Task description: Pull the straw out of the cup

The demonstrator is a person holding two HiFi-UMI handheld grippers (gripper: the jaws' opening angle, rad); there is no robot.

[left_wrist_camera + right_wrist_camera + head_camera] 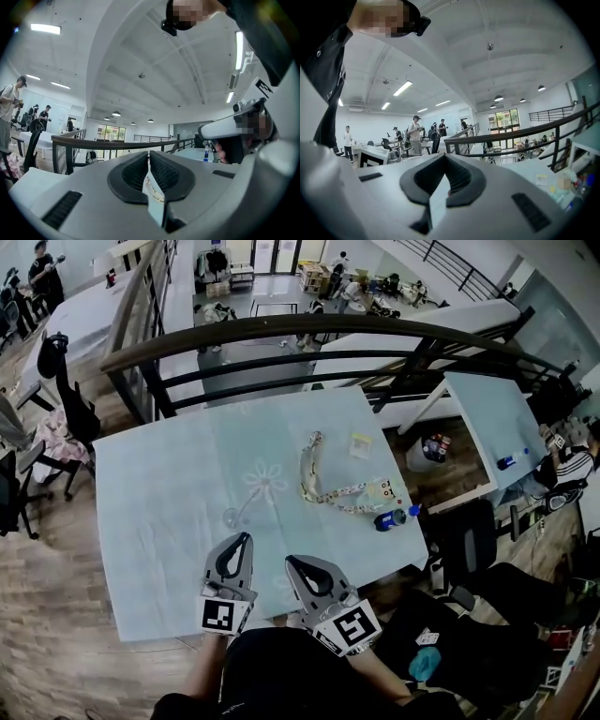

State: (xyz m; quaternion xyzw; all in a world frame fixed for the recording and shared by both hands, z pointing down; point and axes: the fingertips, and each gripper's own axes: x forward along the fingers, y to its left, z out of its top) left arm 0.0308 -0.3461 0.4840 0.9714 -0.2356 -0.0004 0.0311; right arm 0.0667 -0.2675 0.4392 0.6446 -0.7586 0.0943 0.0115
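Faintly, the clear cup (231,517) with its thin straw (250,499) shows by the table's (150,521) near edge, just ahead of my left tongs (244,540). Those and my right tongs (292,564) are pressed together, empty. I'd spread both, steady the cup, pinch the straw high and draw it straight out.

Open-plan office, mezzanine level. Dark curved railing (309,334) edges the floor. This side of it: cloth-covered table (159,521). Left of the railing: office chairs (70,409), long white desks (75,310), people (42,273) standing around. Beyond the railing: lower floor with boxes (314,277). Strip lights (45,29) overhead.
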